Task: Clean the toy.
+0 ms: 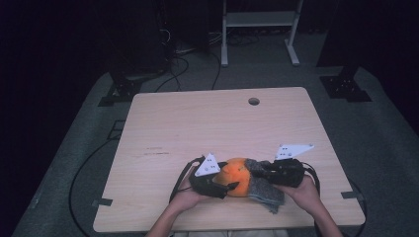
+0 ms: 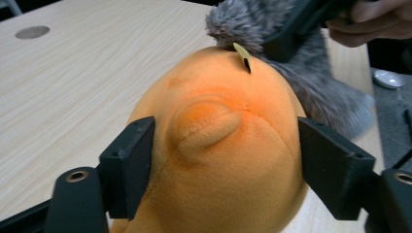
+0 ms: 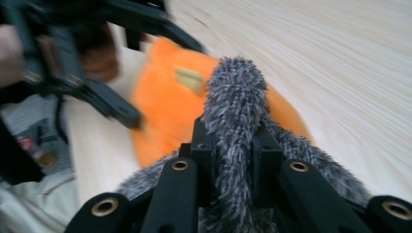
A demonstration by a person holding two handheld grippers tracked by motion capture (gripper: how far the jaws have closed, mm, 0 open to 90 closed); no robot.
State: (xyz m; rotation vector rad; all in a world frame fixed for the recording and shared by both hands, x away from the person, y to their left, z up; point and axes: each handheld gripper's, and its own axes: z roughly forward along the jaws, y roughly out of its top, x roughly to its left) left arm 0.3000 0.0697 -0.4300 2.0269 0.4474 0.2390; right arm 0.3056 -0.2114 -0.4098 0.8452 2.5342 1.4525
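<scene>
Near edge of the table (image 1: pixel 163 128), centre-right: an orange plush toy (image 1: pixel 236 177) with a grey furry covering (image 1: pixel 264 190) lies between the person's two hands. The toy's long axis runs roughly left to right across the table; its bare orange end points left, toward the left gripper (image 1: pixel 228 188), and its fur-covered end points right.

Left gripper view: the two black jaws stand on either side of the orange plush toy (image 2: pixel 218 145), close against its flanks. Whether the pads press on it cannot be told; the plush shows no pinch, so the hold looks slack or released.

Right gripper view: the right gripper (image 3: pixel 232 145) is clenched on a fold of the grey furry covering (image 3: pixel 235 107), which stands up in a ridge between the jaws. In the high view this gripper (image 1: pixel 257 172) lies at the toy's right side.

Step in hand, as judged: the grey covering is being drawn over or off the orange body, with the right gripper as the pulling hand. The next move calls for the left gripper to take a firm grasp on the orange body, so that it resists while the right gripper pulls along the long axis.

Far half of the table: a round hole (image 1: pixel 254 101) near the far edge.
</scene>
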